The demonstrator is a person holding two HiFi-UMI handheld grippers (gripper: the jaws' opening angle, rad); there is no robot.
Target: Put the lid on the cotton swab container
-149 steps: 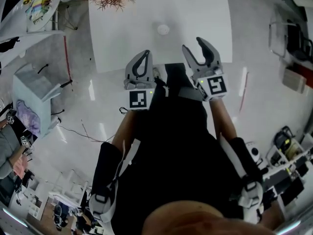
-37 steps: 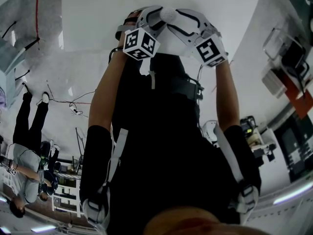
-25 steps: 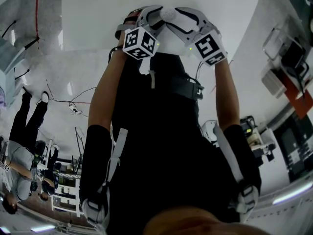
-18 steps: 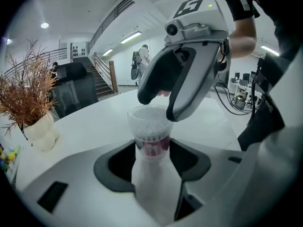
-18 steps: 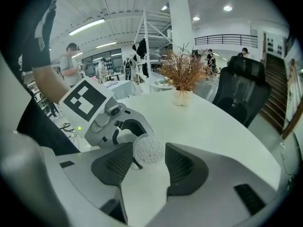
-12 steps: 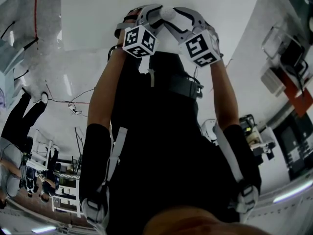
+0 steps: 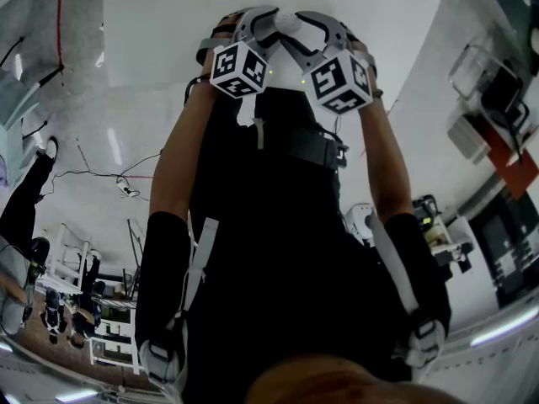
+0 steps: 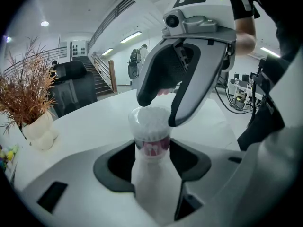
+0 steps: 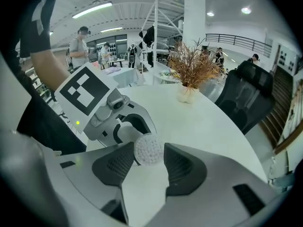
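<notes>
The cotton swab container [image 8: 151,126] is a clear tube with a red label, packed with white swab heads. It stands between the jaws of my left gripper [image 8: 150,150], which is shut on its body. My right gripper [image 8: 159,109] comes down over its top. Its jaws have just been closing, and the pads now touch the round top [image 9: 148,149], which looks like the clear lid. In the head view both grippers meet at the container [image 7: 286,22] above the white table [image 7: 168,23].
A dried plant in a white vase [image 8: 28,103] stands on the round white table [image 9: 213,122]. A black office chair [image 9: 246,93] is at the table's far edge. People stand in the background [image 9: 80,46].
My right gripper has tipped and shifted a little towards the left gripper, its marker cube now closer to the left one. The left gripper and the container have stayed still.
</notes>
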